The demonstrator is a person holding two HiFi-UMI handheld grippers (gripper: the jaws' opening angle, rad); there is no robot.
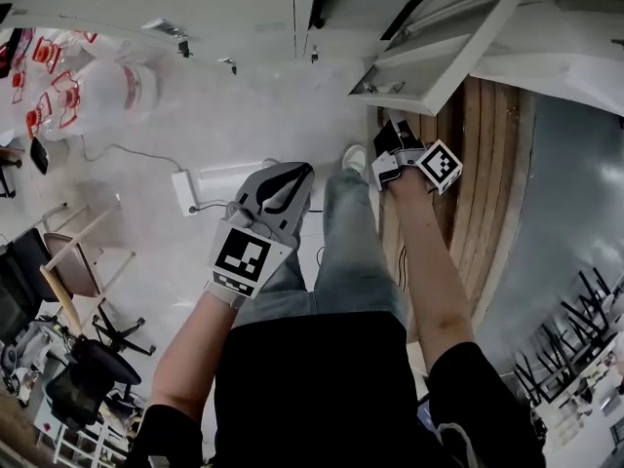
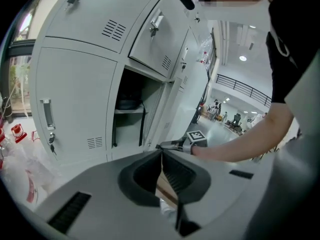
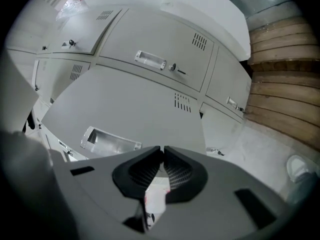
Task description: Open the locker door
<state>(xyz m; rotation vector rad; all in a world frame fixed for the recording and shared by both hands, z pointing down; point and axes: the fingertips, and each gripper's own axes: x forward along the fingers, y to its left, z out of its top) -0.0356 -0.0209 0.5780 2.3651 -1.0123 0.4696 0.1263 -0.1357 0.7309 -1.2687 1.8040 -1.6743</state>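
The locker door [image 1: 429,55] stands swung out from the white locker row [image 1: 195,8]. In the left gripper view the opened compartment [image 2: 131,109] shows dark, with a shelf inside. My right gripper [image 1: 391,136] is shut and empty, just below the open door. In the right gripper view its closed tips [image 3: 163,149] point at the door face [image 3: 135,109], close to the recessed handle [image 3: 110,140]; I cannot tell whether they touch it. My left gripper [image 1: 292,175] hangs lower, apart from the lockers. Its tips [image 2: 161,152] meet with nothing between them, aimed toward the right gripper [image 2: 172,145].
Closed locker doors [image 3: 160,51] with handles and keys surround the open one. White bags with red print [image 1: 68,86], a power strip [image 1: 185,191] and a chair [image 1: 83,261] lie left on the floor. Wooden boards [image 1: 478,183] run on the right. The person's legs [image 1: 341,252] are below.
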